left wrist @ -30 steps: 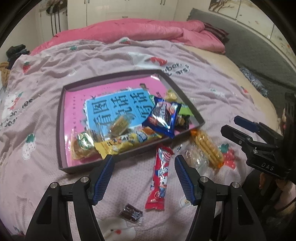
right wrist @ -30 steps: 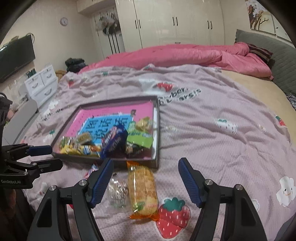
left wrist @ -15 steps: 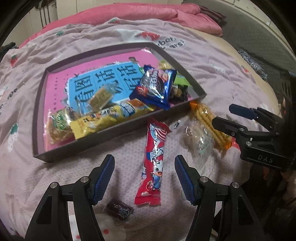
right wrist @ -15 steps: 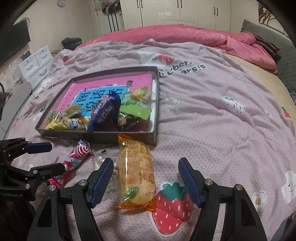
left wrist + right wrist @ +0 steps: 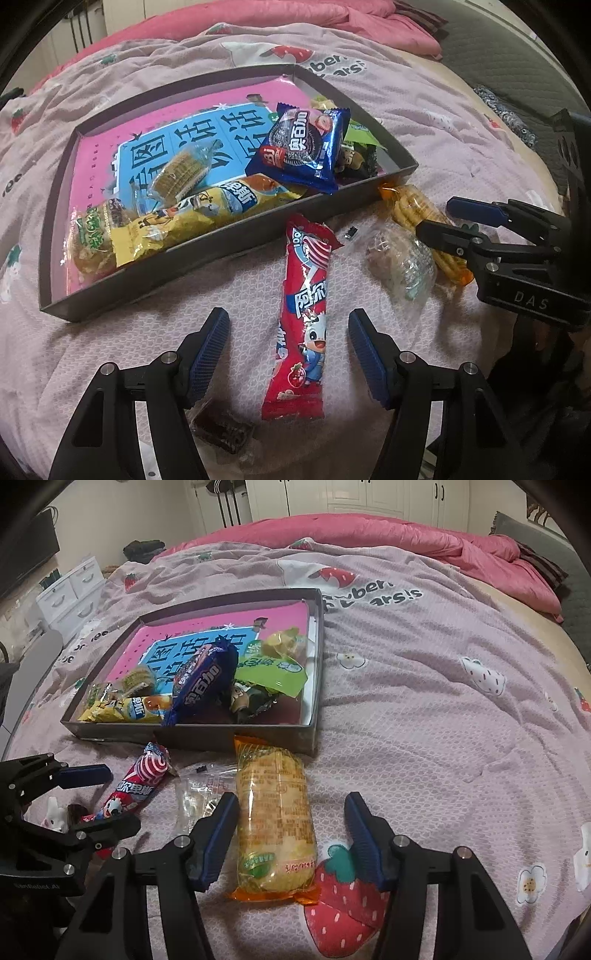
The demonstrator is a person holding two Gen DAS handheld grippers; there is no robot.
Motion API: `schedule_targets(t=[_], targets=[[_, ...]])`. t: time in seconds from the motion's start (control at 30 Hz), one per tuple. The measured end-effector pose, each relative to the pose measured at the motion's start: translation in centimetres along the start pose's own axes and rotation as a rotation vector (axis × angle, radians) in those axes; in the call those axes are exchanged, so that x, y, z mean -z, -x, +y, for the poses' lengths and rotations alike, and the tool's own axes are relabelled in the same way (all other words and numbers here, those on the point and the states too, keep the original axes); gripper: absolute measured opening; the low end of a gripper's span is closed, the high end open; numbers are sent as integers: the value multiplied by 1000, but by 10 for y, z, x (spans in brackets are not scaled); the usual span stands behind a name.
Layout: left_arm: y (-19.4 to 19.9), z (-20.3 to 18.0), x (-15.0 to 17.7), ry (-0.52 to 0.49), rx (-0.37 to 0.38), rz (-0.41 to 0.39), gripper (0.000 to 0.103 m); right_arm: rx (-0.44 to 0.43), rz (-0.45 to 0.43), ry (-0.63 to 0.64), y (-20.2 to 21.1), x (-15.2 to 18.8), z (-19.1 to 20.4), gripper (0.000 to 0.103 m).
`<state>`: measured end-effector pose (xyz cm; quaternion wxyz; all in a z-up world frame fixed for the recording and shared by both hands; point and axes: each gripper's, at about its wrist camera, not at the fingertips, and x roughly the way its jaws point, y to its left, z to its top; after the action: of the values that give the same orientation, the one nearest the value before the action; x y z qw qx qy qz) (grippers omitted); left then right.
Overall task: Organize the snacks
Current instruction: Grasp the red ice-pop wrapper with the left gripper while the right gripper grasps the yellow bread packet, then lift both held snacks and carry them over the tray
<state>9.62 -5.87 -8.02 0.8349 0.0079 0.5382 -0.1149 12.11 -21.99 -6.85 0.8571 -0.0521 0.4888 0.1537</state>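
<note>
A grey tray (image 5: 236,254) with a pink printed floor lies on the bed and holds several snacks, among them a blue cookie pack (image 5: 306,147) and a yellow pack (image 5: 192,218). In front of it lies a red snack stick (image 5: 303,295), and my left gripper (image 5: 287,332) stands open astride its lower half without touching it. A yellow biscuit pack (image 5: 275,812) lies between the fingers of my right gripper (image 5: 291,812). Those jaws are closing, with the left pad almost at the pack and the right pad still apart from it. A clear-wrapped snack (image 5: 400,258) lies between the two packs.
A small dark candy (image 5: 225,432) sits by my left finger. The lilac strawberry bedspread (image 5: 443,720) stretches out to the right of the tray (image 5: 221,740). A pink duvet (image 5: 369,531) is bunched at the back, and white drawers (image 5: 74,587) stand at the left.
Both grippers have sunk toward the bed, so the loose snacks lie closer between the fingers. The right jaws have narrowed around the yellow biscuit pack. The left jaws keep their width.
</note>
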Motion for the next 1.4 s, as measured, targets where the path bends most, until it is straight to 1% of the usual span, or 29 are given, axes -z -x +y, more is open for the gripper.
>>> schedule_targets(t=[0.13, 0.17, 0.2, 0.27, 0.33, 0.37, 0.43, 0.47, 0.53, 0.57, 0.63, 0.77, 0.9, 1.13, 1.33, 1.4], targets=[[-5, 0, 0, -3, -2, 5, 69, -5, 27, 0, -8, -2, -1, 57], [-6, -1, 0, -3, -3, 5, 69, -7, 41, 6, -12, -2, 0, 53], [-7, -1, -1, -4, -4, 2, 67, -2, 51, 15, -16, -2, 1, 51], [-7, -2, -1, -6, -9, -3, 61, -1, 57, 41, -19, -2, 5, 39], [-8, -2, -2, -11, -12, -6, 58, 11, 54, 70, -18, -1, 10, 36], [-9, -2, -2, -12, -14, -6, 55, 12, 51, 76, -18, 0, 11, 36], [-10, -2, -3, -15, -18, -1, 44, 0, 52, 66, -18, -1, 9, 35], [-11, -2, -3, -15, -18, -1, 43, -6, 50, 58, -17, -1, 7, 35], [-12, -2, -4, -13, -9, -7, 35, -10, 42, 53, -15, -1, 7, 35], [-13, -3, -4, -12, -4, -7, 34, -11, 32, 54, -12, 0, 8, 35], [-14, -4, -3, -14, 9, -7, 24, -14, 10, 48, -6, -1, 7, 35], [-13, -5, -3, -14, 25, -13, 22, -25, -26, 29, 5, -3, 6, 35], [-5, -2, -3, 1, 45, -24, 19, -44, -40, 19, 9, -5, 5, 35], [11, 3, -4, 35, 96, -39, 18, -70, -87, 15, 25, -2, 5, 35], [26, 2, -7, 36, 109, -71, 18, -98, -148, -17, 37, -6, 1, 35], [30, 4, -7, 49, 126, -76, 18, -108, -169, -18, 41, -7, 1, 35]])
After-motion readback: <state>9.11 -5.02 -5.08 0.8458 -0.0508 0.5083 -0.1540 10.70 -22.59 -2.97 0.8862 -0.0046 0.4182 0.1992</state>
